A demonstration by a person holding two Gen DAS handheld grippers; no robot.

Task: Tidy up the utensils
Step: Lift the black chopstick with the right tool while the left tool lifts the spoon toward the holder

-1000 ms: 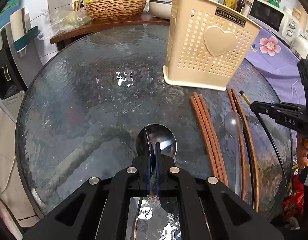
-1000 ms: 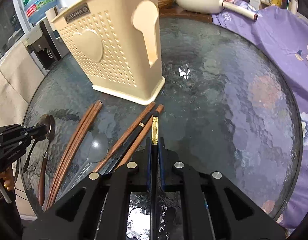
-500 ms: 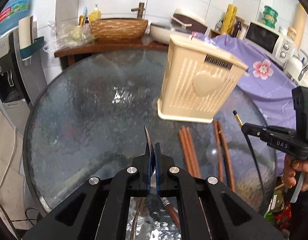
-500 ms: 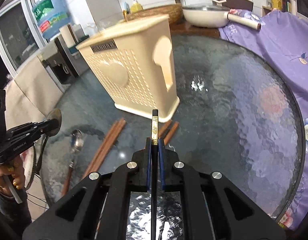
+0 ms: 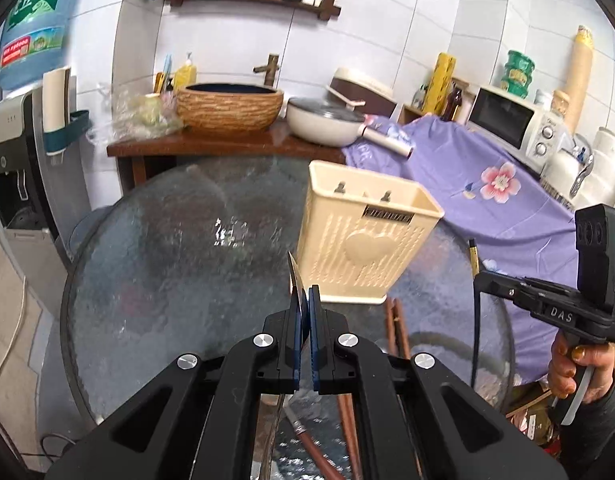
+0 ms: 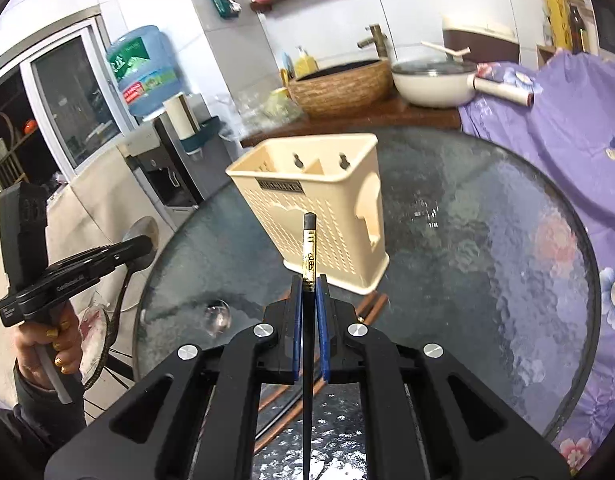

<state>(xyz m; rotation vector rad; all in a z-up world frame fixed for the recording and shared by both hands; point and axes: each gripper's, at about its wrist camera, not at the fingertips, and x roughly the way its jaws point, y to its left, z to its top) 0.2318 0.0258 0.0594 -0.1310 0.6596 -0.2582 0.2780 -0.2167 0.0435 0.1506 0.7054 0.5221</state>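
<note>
A cream perforated utensil holder [image 5: 367, 248] [image 6: 323, 216] stands upright on the round glass table [image 5: 167, 272]. My left gripper [image 5: 305, 300] is shut on a metal spoon [image 5: 294, 272], seen edge-on, held above the table in front of the holder; its bowl shows in the right wrist view [image 6: 141, 232]. My right gripper [image 6: 309, 288] is shut on a black chopstick [image 6: 308, 256] with gold print, raised in front of the holder; it also shows in the left wrist view [image 5: 475, 308]. Brown chopsticks [image 5: 395, 328] [image 6: 371, 304] and a clear spoon [image 6: 217, 318] lie on the table.
Behind the table is a wooden counter with a woven basin [image 5: 229, 108] and a white pan [image 5: 327, 122]. A purple flowered cloth [image 5: 487, 184] covers the right side, with a microwave [image 5: 515, 124]. A water dispenser [image 5: 15, 168] stands at the left.
Both grippers rose well above the table, lifting the spoon and the black chopstick. The views tilted up, so the holder now shows its open top.
</note>
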